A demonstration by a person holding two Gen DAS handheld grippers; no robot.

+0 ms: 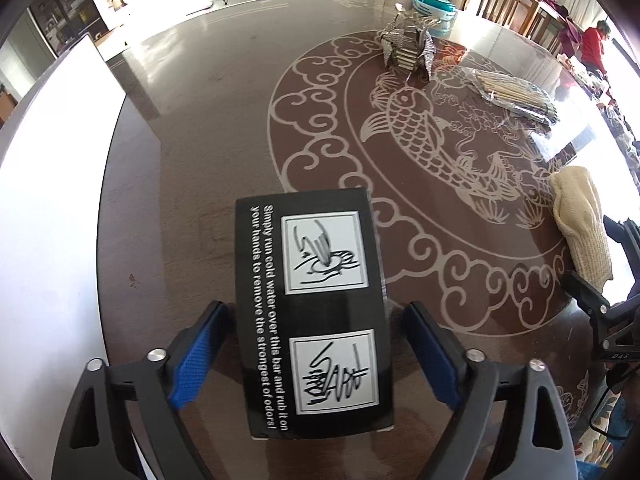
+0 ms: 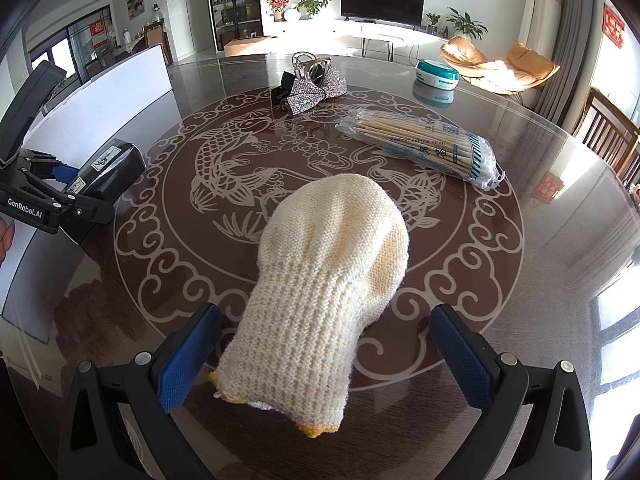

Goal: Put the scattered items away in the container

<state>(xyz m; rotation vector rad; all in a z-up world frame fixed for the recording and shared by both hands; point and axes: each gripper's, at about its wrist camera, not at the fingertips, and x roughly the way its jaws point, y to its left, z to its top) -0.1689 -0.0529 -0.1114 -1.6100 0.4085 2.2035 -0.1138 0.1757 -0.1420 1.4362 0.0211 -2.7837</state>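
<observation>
A black box [image 1: 316,312] with white instruction pictures lies on the table between the blue pads of my left gripper [image 1: 314,356], which is open around it with gaps on both sides. A cream knitted glove [image 2: 320,292] lies between the pads of my right gripper [image 2: 326,360], which is open and not touching it. The glove also shows in the left wrist view [image 1: 580,224], and the box [image 2: 108,168] and left gripper [image 2: 60,188] show in the right wrist view. The white container [image 1: 52,184] stands left of the box.
A bag of wooden cotton swabs [image 2: 424,144], a sparkly bow with a clear clip [image 2: 316,80] and a teal-and-white round tub [image 2: 436,74] lie farther back on the round glass table [image 2: 540,240]. Wooden chairs [image 2: 608,132] stand at the right.
</observation>
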